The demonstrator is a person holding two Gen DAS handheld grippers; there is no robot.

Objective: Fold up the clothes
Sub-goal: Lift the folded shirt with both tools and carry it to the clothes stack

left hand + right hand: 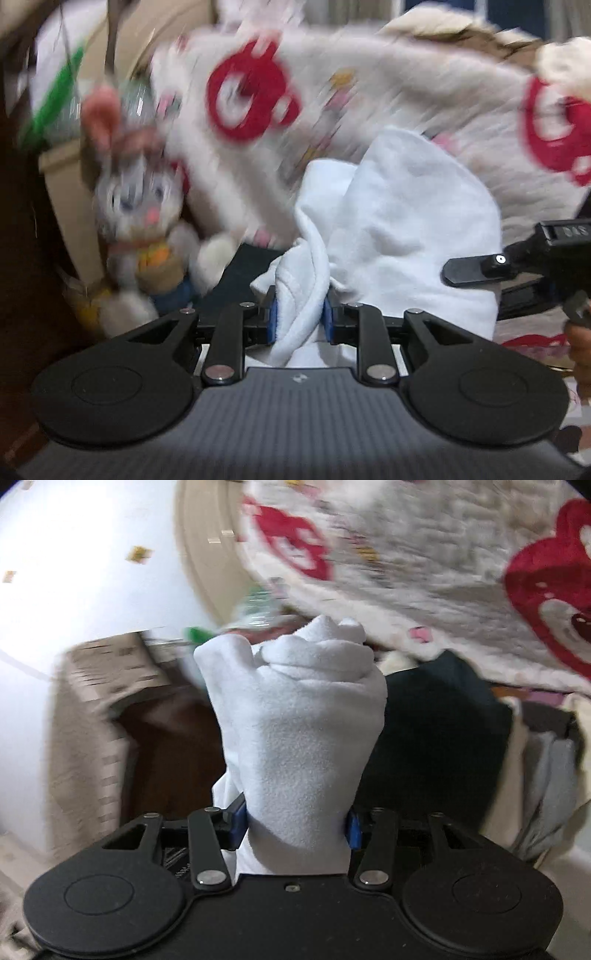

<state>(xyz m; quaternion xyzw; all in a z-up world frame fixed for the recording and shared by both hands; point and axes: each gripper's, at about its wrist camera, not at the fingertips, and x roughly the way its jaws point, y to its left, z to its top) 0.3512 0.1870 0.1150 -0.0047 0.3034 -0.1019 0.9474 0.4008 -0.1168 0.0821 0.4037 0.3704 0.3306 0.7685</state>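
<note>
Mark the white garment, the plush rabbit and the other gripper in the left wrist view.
white garment (pixel 406 236): left wrist view, on its broad bunched body.
plush rabbit (pixel 142 206): left wrist view, on its face.
right gripper (pixel 476 267): left wrist view, on its black finger.

A plush rabbit (pixel 142 218) with grey face, pink ears and an orange-and-tan outfit sits at the left of the left wrist view, blurred. Just beside it and stretching across the upper frame lies a white quilted blanket (pixel 369 110) printed with red bear faces; the same blanket (pixel 424 565) fills the upper right of the right wrist view. Above the rabbit a green blurred object (pixel 55 99) slants upward beside a clear plastic bottle (pixel 136 103). In the right wrist view a white wall (pixel 92 572) meets a beige curved frame (pixel 199 554), with a brown cardboard box (pixel 99 686) below it and a dark fabric mass (pixel 436 738) under the blanket.
</note>
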